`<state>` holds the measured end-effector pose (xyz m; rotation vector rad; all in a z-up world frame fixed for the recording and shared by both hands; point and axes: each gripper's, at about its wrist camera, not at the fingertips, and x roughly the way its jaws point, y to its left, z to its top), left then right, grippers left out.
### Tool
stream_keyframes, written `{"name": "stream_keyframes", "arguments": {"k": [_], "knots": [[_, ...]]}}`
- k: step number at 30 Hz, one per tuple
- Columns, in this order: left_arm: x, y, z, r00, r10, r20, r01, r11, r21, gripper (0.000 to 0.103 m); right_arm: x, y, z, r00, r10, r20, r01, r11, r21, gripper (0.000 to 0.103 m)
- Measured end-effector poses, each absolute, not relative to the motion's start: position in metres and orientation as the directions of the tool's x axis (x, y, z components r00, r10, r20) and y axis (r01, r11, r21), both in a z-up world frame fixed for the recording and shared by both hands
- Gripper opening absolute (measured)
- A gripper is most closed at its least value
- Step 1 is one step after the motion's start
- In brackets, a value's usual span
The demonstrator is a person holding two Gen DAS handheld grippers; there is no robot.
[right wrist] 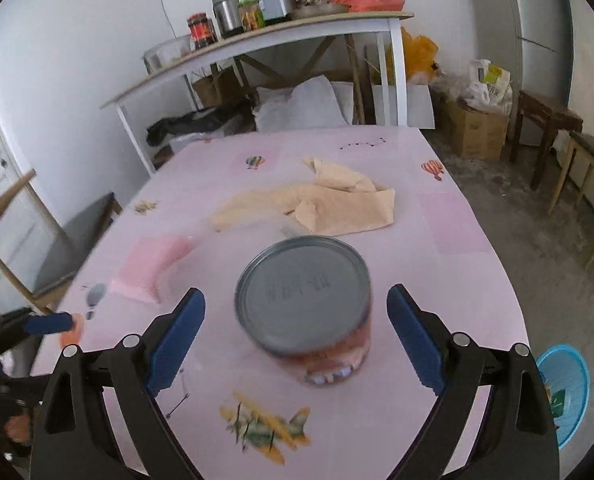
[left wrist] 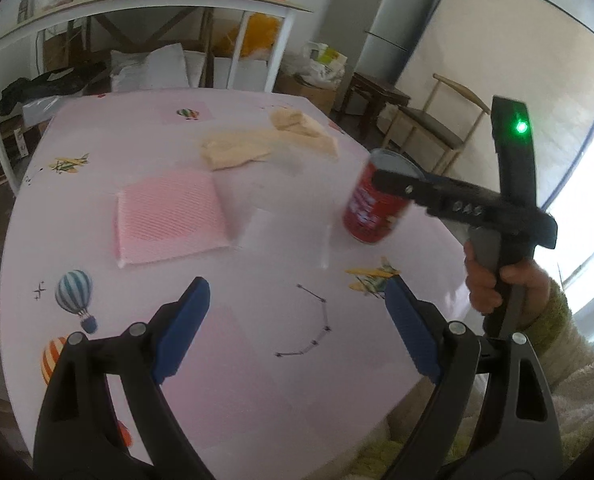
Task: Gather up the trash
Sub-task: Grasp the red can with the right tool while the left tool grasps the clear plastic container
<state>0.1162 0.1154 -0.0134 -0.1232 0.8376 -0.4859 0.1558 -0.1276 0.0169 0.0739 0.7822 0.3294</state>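
A red can (left wrist: pixel 371 204) with a grey lid (right wrist: pixel 303 296) stands on the pink table (right wrist: pixel 437 240) near its right edge. My right gripper (right wrist: pixel 295 300) straddles it from above, open, with a gap between each blue pad and the can. In the left wrist view one of its black fingers (left wrist: pixel 417 190) crosses the can's top, and a hand (left wrist: pixel 493 280) holds its handle. My left gripper (left wrist: pixel 297 292) hovers open and empty over the table's near part. Crumpled beige paper (left wrist: pixel 257 148) (right wrist: pixel 329 200) and a pink ribbed cloth (left wrist: pixel 173 216) (right wrist: pixel 153 268) lie farther back.
A blue basket (right wrist: pixel 565 388) sits on the floor to the right of the table. Behind the table stands a white shelf table (right wrist: pixel 265 36) loaded with jars and a pot. Wooden chairs (left wrist: pixel 437 120) (right wrist: pixel 37 240) flank the table.
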Motion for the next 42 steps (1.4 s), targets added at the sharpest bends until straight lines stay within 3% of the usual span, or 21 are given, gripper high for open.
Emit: {"name": "stream_keyframes", "arguments": {"k": [2, 15, 18, 26, 30, 33, 42], "knots": [[0.123, 0.120, -0.013, 0.570, -0.456, -0.684, 0.360, 0.886, -0.292, 0.085, 0.160, -0.123, 0.014, 0.661, 0.299, -0.688, -0.246, 0.953, 0.178, 0.068], [0.202, 0.090, -0.017, 0.492, -0.511, -0.705, 0.372, 0.855, -0.361, 0.089, 0.137, -0.143, 0.015, 0.655, 0.206, -0.727, -0.140, 0.978, 0.151, 0.068], [0.224, 0.068, -0.016, 0.482, -0.513, -0.710, 0.419, 0.847, -0.328, 0.091, 0.127, -0.156, 0.015, 0.653, 0.198, -0.731, -0.108, 0.980, 0.169, 0.068], [0.275, 0.020, -0.032, 0.412, -0.383, -0.827, 0.458, 0.872, -0.176, 0.092, 0.118, -0.179, 0.014, 0.658, 0.202, -0.726, -0.056, 0.974, 0.220, 0.068], [0.274, 0.003, -0.043, 0.427, -0.297, -0.854, 0.477, 0.877, -0.066, 0.091, 0.118, -0.183, 0.013, 0.662, 0.215, -0.718, -0.058, 0.970, 0.237, 0.068], [0.266, 0.002, -0.046, 0.431, -0.297, -0.852, 0.471, 0.880, -0.069, 0.077, 0.116, -0.184, 0.012, 0.669, 0.219, -0.710, -0.062, 0.969, 0.241, 0.068], [0.199, 0.007, -0.044, 0.395, -0.300, -0.868, 0.494, 0.866, -0.074, 0.077, 0.102, -0.188, 0.014, 0.667, 0.226, -0.710, -0.071, 0.968, 0.242, 0.068]]}}
